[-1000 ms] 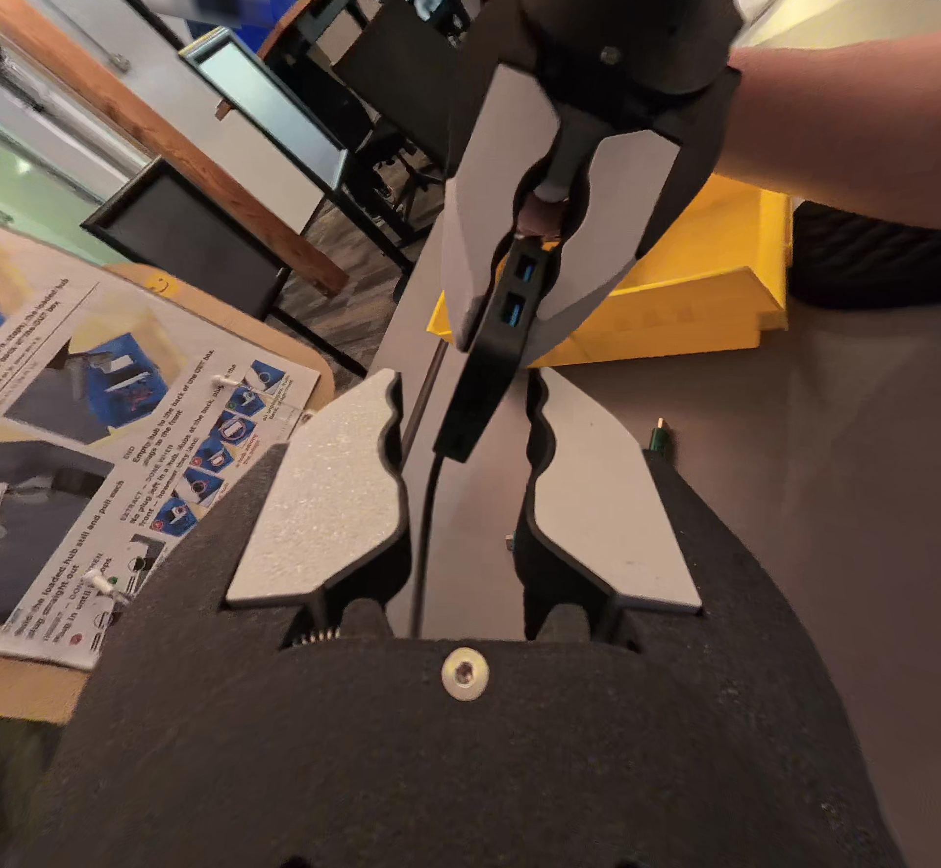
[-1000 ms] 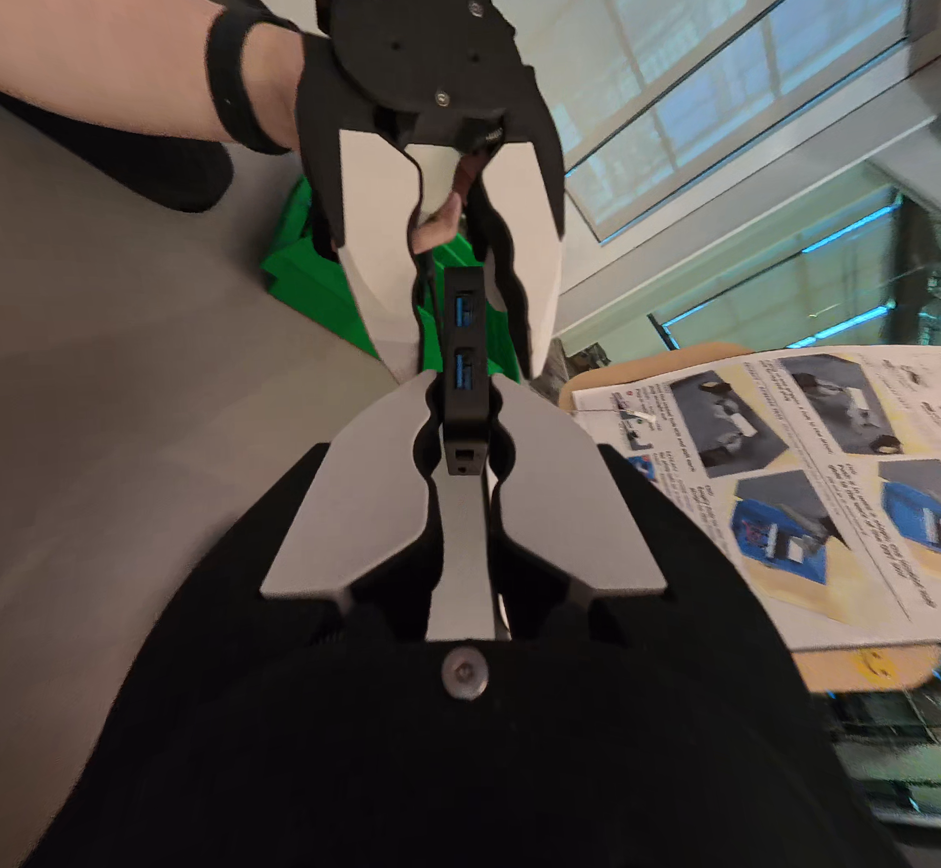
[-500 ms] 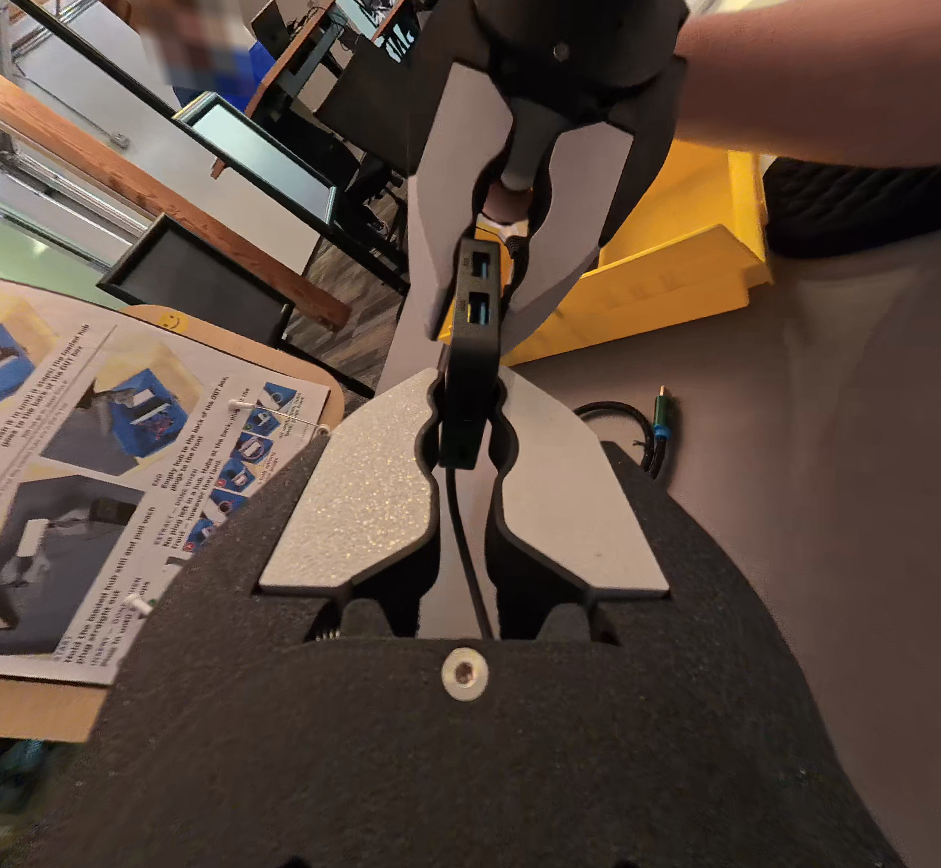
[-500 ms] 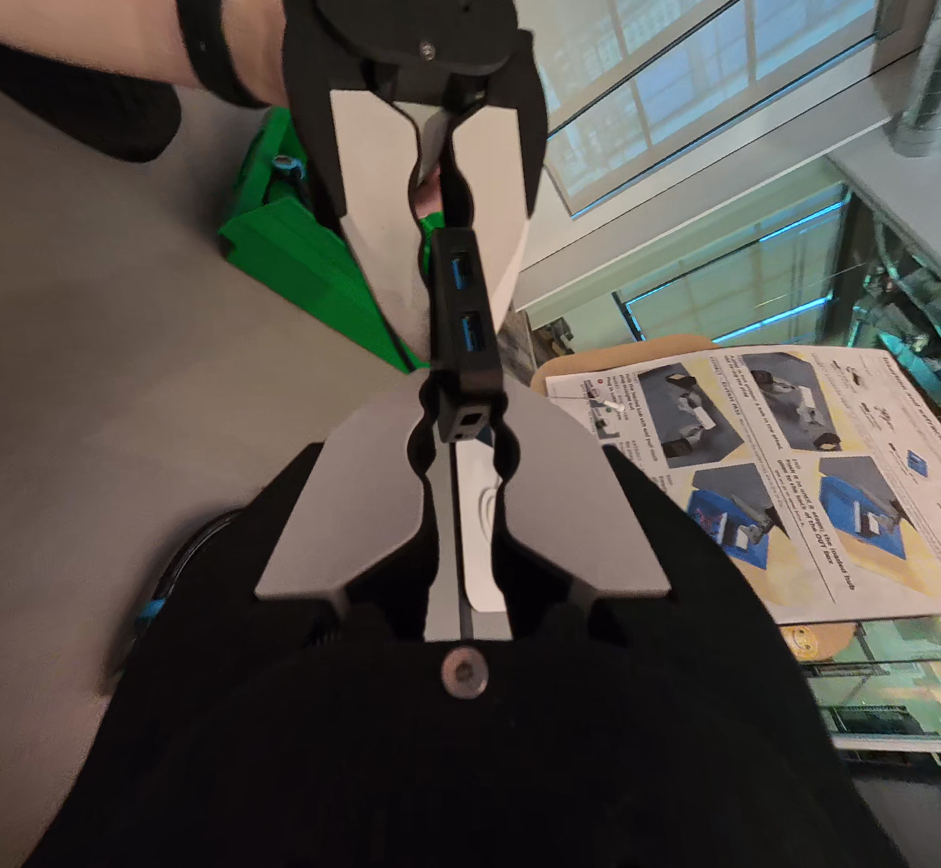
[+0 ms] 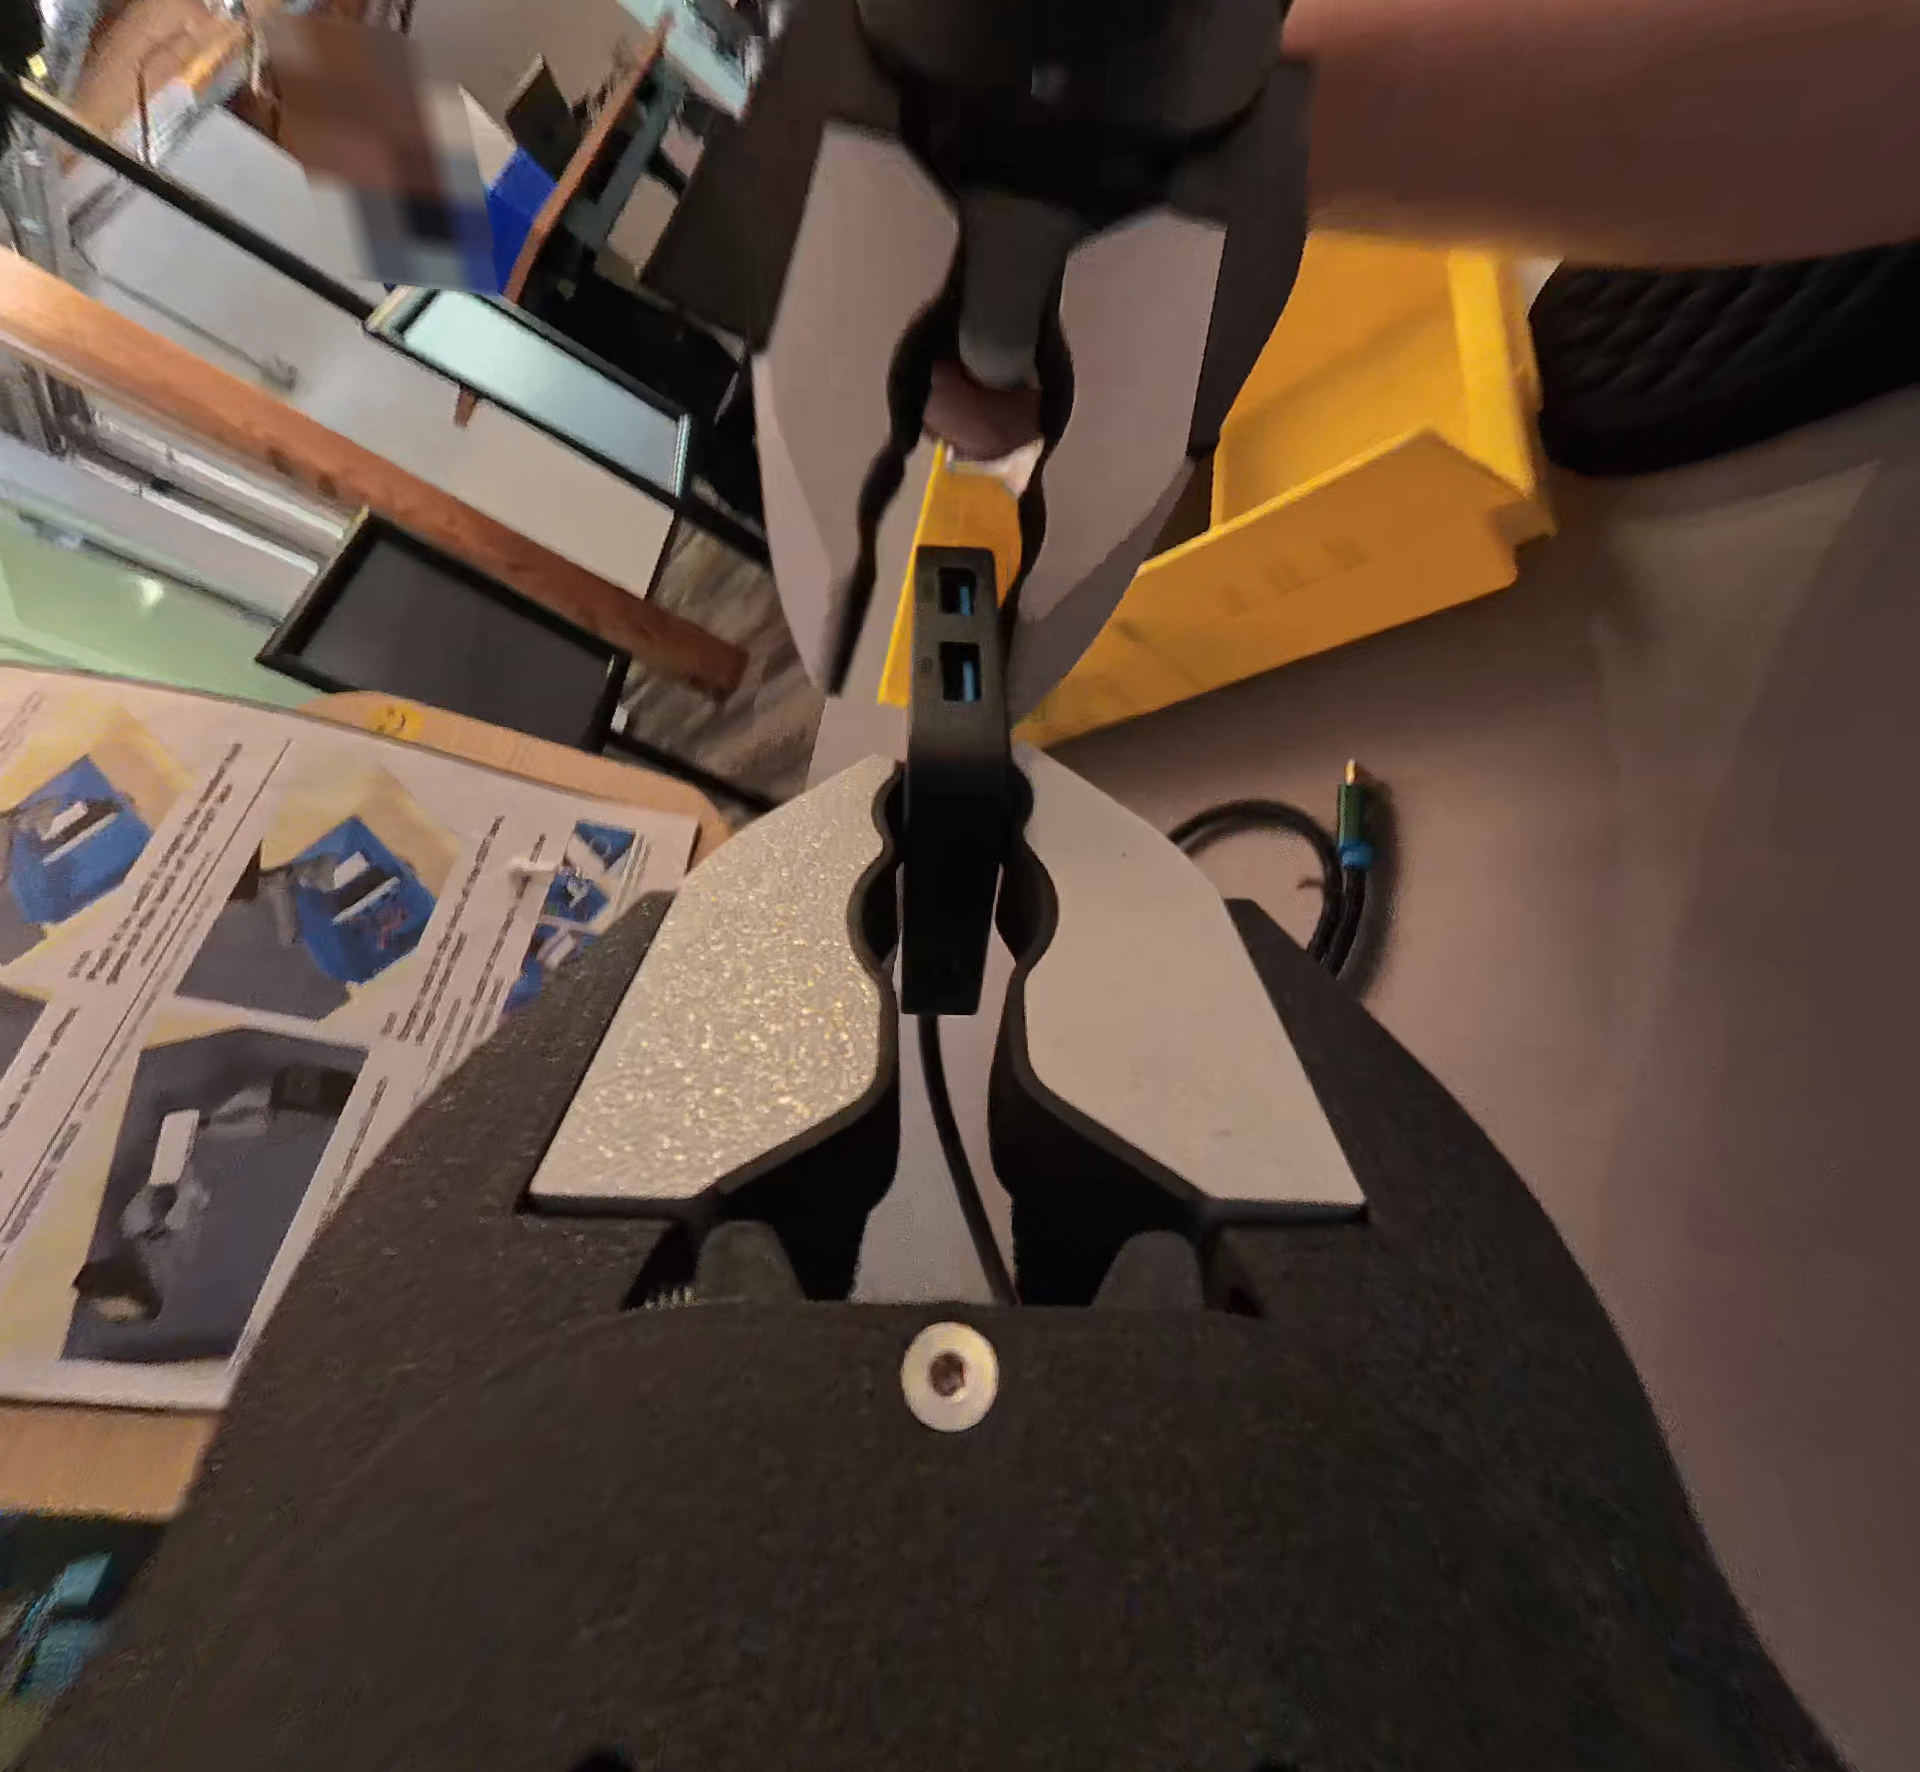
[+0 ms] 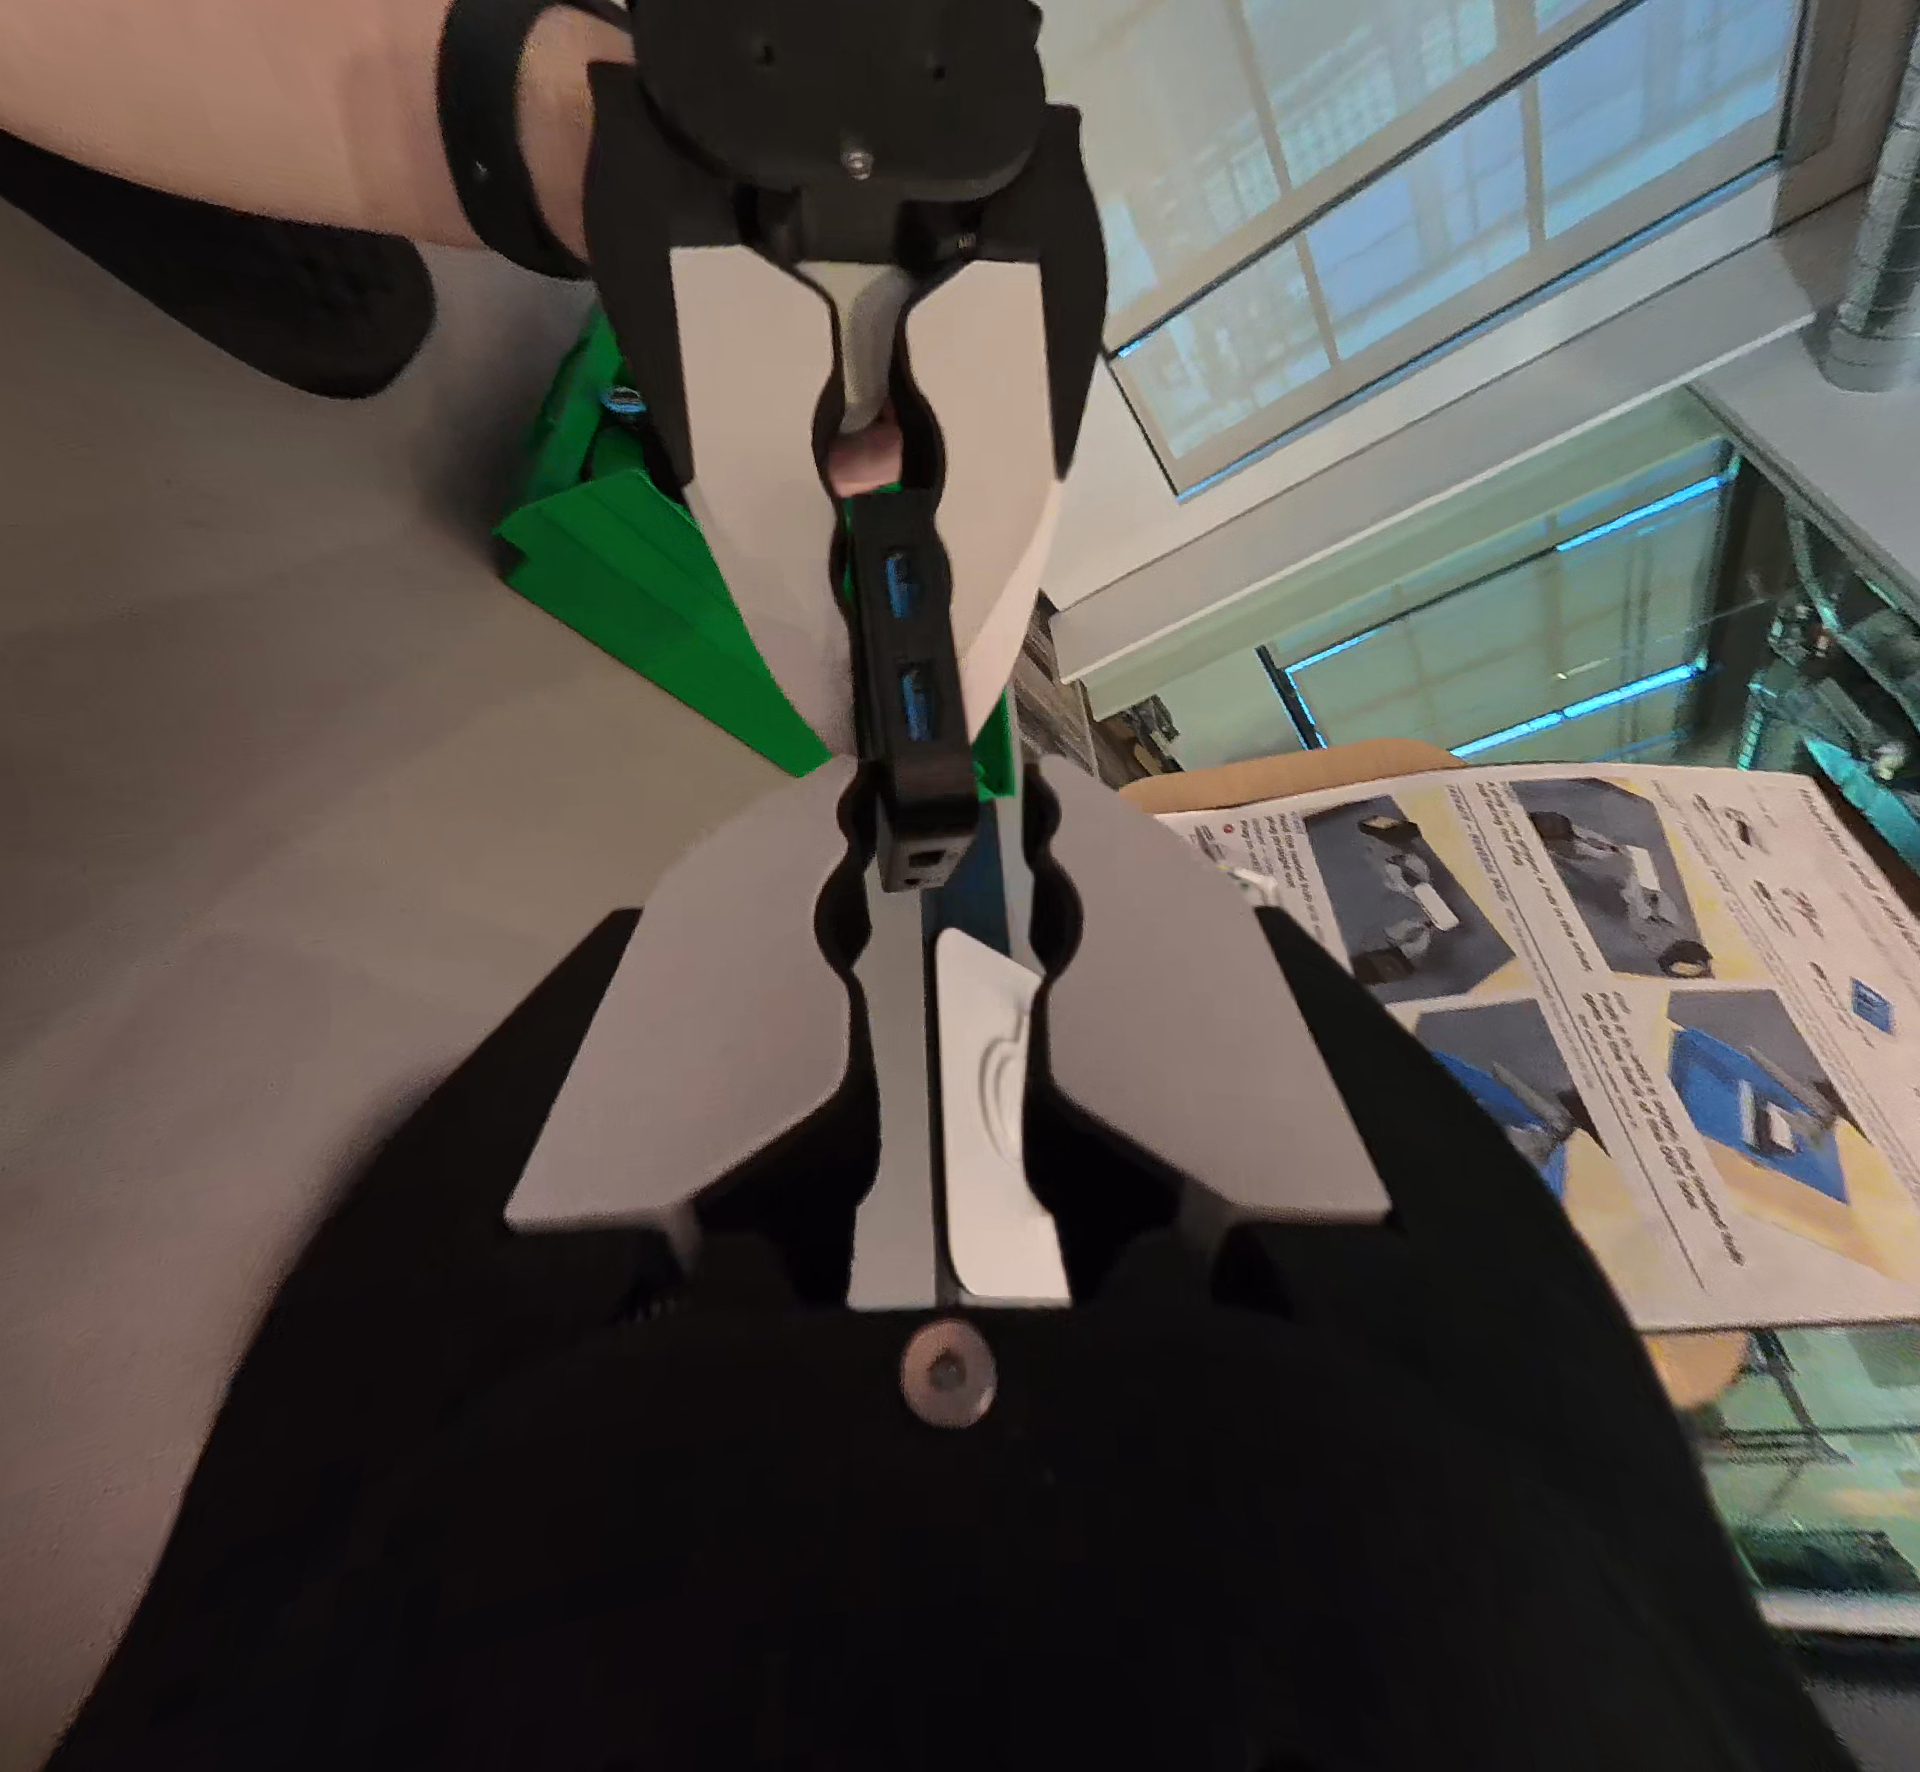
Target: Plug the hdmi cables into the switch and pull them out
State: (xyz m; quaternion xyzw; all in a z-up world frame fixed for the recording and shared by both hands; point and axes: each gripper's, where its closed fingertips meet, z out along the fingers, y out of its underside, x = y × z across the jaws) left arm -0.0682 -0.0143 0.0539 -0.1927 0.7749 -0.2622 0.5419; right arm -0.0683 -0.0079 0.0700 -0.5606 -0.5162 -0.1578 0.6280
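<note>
Released since half a second ago, right gripper [image 6: 940, 818] fingers stand narrowly parted; left gripper [image 5: 951, 813] clamps the switch [image 5: 954, 766], hiding its lower body.

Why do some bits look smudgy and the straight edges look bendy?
Left wrist view: the right gripper and the forearm above it are motion-blurred, while the switch stays sharp. Right wrist view: the switch's blue ports look smeared, and the wide lens curves the window frames.

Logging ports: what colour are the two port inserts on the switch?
Blue, in the black switch; clearest in the left wrist view.
</note>
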